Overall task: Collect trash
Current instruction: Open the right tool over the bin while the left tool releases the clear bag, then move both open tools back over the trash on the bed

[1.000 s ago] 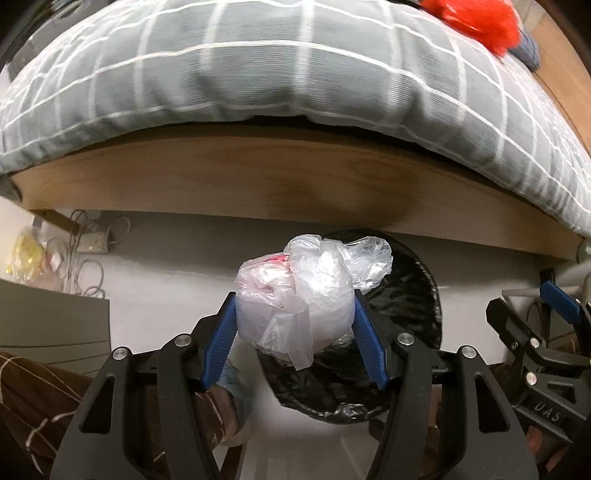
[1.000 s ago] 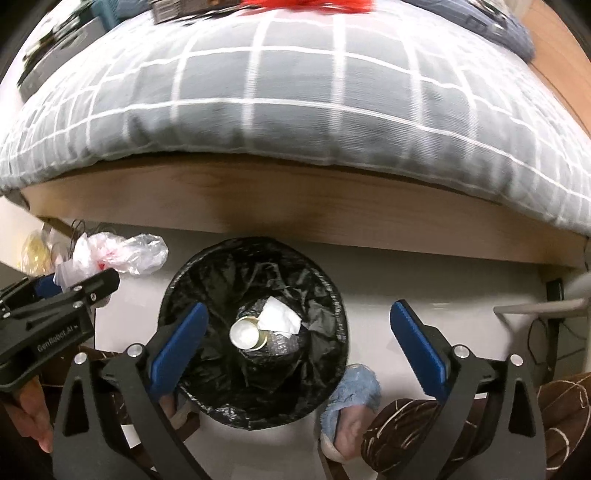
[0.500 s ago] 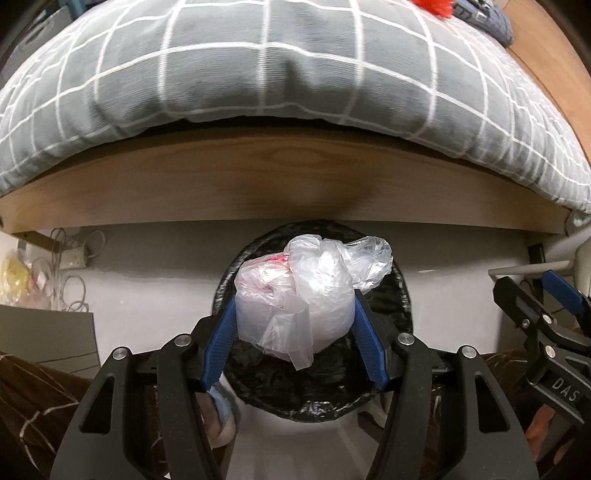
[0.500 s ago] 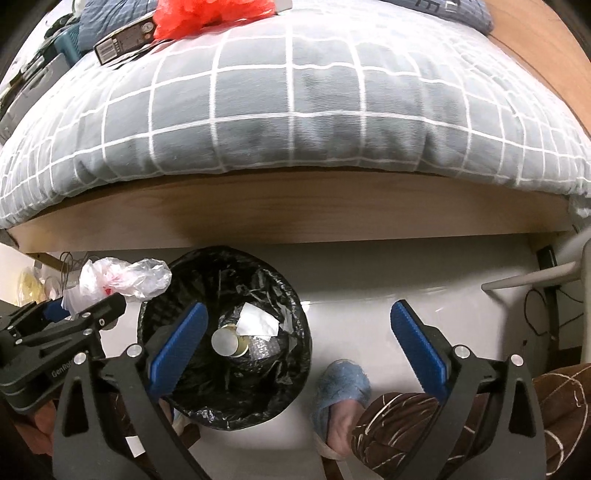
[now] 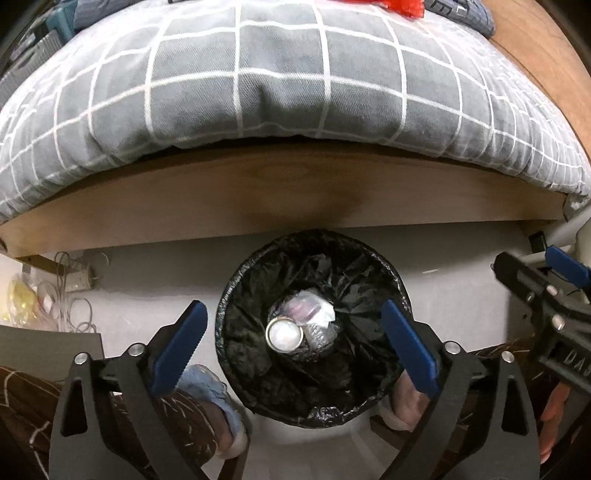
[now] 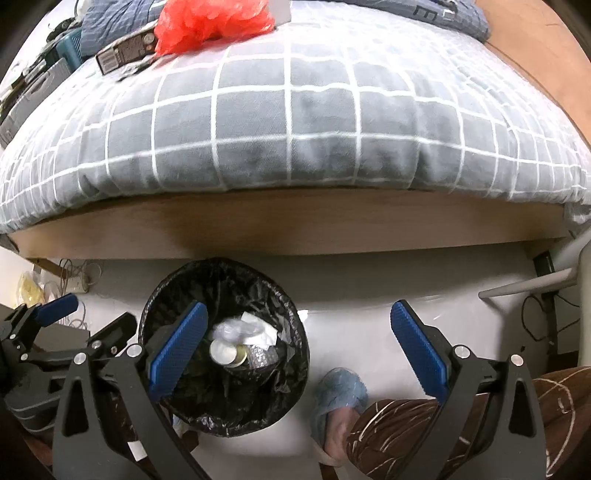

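Two claws, left (image 5: 291, 354) and right (image 6: 295, 349), both spread wide, empty; clear plastic bag (image 5: 306, 314) at bin (image 5: 369, 406) bottom beside floor-standing bed; next: lift straight, clear of liner

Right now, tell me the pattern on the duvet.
Grey duvet with a white grid of lines; clearest in the right wrist view.

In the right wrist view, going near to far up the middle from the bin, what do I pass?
Trash bin with clear bag inside → pale floor → wooden bed rail → grey checked duvet → red plastic bag at the far edge.
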`<state>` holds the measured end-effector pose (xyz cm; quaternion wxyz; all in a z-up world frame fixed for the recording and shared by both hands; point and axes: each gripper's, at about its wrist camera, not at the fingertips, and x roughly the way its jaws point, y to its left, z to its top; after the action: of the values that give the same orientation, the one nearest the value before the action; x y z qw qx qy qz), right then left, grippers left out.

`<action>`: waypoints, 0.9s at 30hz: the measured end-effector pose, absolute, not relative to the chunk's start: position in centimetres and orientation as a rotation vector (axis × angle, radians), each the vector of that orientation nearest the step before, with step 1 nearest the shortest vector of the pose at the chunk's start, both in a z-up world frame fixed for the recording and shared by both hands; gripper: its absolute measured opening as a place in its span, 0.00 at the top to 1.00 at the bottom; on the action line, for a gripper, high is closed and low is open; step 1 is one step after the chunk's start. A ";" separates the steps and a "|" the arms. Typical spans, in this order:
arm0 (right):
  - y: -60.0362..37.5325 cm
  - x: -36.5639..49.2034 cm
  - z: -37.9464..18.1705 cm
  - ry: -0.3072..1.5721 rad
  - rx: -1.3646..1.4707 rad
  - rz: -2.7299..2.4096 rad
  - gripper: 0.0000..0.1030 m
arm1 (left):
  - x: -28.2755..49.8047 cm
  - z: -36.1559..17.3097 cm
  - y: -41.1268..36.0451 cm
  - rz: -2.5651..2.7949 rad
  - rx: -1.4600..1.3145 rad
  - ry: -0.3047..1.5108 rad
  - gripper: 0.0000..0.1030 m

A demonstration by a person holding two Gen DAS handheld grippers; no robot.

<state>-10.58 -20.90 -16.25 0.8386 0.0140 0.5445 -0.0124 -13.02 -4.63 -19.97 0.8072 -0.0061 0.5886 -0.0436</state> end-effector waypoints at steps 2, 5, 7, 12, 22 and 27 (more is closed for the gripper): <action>-21.3 -10.4 -15.6 1.135 0.044 -0.033 0.07 | -12.9 -19.3 -4.4 -0.088 -0.012 1.249 0.05; -21.4 -10.2 -14.6 1.104 0.044 -0.039 0.07 | -12.4 -18.1 -3.9 -0.096 -0.014 1.218 0.05; -21.2 -10.1 -13.8 1.080 0.043 -0.040 0.07 | -12.4 -17.2 -3.7 -0.097 -0.019 1.195 0.05; -21.1 -9.4 -11.7 1.018 0.034 -0.044 0.07 | -11.9 -15.0 -3.4 -0.109 -0.030 1.149 0.05; -20.5 -8.1 -8.1 0.927 0.022 -0.006 0.07 | -11.6 -10.8 -2.1 -0.103 -0.046 1.055 0.05; -20.0 -7.1 -5.9 0.891 0.002 0.010 0.07 | -10.4 -8.5 -0.9 -0.101 -0.055 1.021 0.06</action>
<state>-7.13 -20.04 -5.88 0.9023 0.0010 0.4311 0.0048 -10.41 -0.89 -8.51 0.8709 -0.0263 0.4883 -0.0481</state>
